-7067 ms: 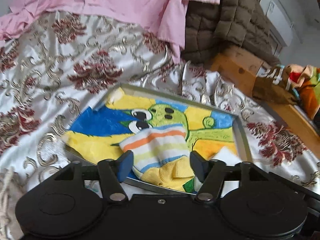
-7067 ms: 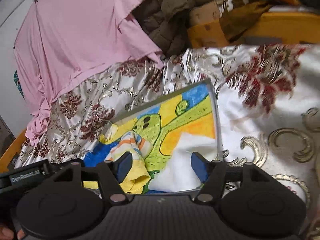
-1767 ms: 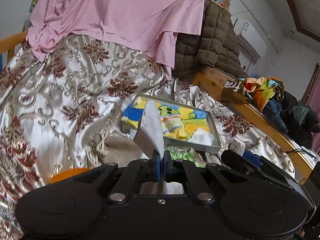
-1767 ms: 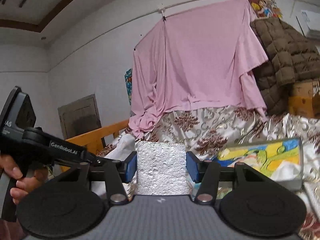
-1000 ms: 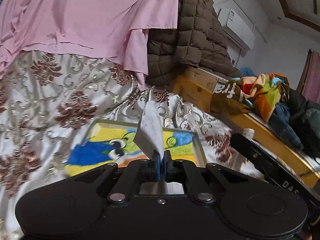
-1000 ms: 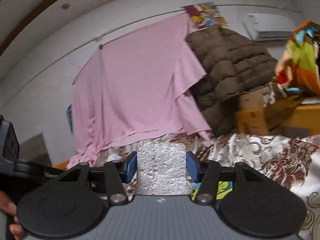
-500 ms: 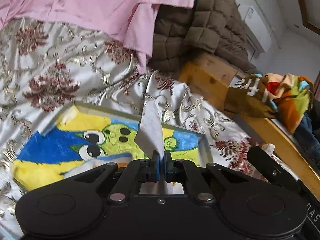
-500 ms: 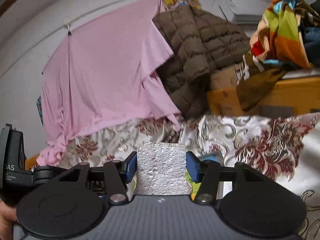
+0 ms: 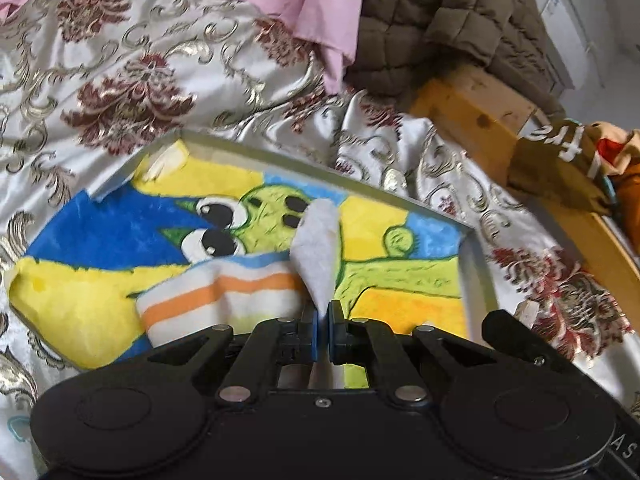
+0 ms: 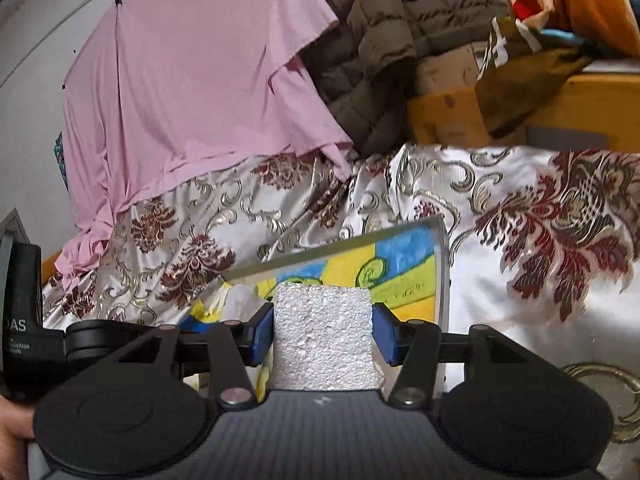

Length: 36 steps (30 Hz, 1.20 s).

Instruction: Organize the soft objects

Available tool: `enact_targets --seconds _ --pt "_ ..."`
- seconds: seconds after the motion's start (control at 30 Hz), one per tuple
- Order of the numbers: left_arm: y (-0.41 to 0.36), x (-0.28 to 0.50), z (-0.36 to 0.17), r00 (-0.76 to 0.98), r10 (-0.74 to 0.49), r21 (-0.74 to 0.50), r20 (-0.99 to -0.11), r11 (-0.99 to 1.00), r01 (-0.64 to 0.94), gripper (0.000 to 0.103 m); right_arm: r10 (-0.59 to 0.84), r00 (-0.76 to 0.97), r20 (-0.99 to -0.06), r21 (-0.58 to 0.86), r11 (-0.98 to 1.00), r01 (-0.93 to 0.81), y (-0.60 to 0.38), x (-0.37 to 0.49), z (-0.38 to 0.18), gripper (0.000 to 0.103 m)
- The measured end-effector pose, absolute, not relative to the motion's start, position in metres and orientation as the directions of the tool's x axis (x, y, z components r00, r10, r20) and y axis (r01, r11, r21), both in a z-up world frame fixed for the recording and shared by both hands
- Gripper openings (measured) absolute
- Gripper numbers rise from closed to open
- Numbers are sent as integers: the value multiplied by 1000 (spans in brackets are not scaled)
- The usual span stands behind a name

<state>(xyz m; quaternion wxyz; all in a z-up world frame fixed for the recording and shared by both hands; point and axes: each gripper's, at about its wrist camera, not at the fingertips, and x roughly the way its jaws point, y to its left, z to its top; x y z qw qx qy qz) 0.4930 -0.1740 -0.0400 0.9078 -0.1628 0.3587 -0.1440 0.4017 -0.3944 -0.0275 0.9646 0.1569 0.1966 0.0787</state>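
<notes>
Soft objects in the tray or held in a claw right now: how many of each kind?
Striped sock, lying in the tray on the cartoon cloth: 1
White cloth piece, pinched in the left claw: 1
White foam block, gripped by the right claw: 1
Cartoon cloth lining the tray: 1
Total: 4

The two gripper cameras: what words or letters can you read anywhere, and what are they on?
"DAS": white letters on the black gripper at the left edge of the right wrist view; the small lines under it are too blurred to read.
"AS": on the black gripper body at the bottom right of the left wrist view.
"fre", roughly: white letters on the brown cloth, cut off and uncertain.
</notes>
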Motion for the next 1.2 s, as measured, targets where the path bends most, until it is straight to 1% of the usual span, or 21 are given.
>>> enact_targets --seconds 0.2,0.27,0.5,0.57,0.67,0.8,1.0,1.07,1.1,1.17,1.2 --pt "-171 492 -49 687 -379 -406 -620 904 132 9 227 892 -391 339 937 -89 -393 408 -33 58" --pt "-172 491 -49 686 -379 -406 -622 904 132 13 232 889 -394 343 935 -92 -391 409 -33 58" --pt "-171 483 -52 688 -385 -424 -615 897 123 16 239 884 -402 367 927 -83 -393 412 -38 58" --pt "-170 482 -51 693 -385 -432 -609 894 118 22 240 885 -399 377 923 -80 -394 412 -39 59" --pt "-167 479 -49 694 -387 -437 -607 892 115 27 236 888 -395 380 922 -75 -394 412 -39 62" --pt "-162 473 -43 699 -383 -441 -604 891 107 31 230 893 -387 374 924 -76 -392 410 -36 66" --pt "-146 460 -30 725 -361 -451 -587 889 78 46 216 907 -363 351 933 -82 -387 401 -23 78" --pt "-138 453 -24 738 -350 -457 -577 887 63 55 212 912 -352 334 939 -89 -383 394 -17 81" --pt "-134 450 -21 744 -347 -461 -571 886 59 57 210 914 -347 327 941 -92 -381 391 -14 82" --pt "-126 442 -13 758 -340 -465 -557 884 54 66 211 917 -339 315 944 -100 -377 384 -8 84" --pt "-122 437 -8 767 -336 -470 -546 881 52 68 210 919 -334 309 945 -104 -376 380 -4 85"
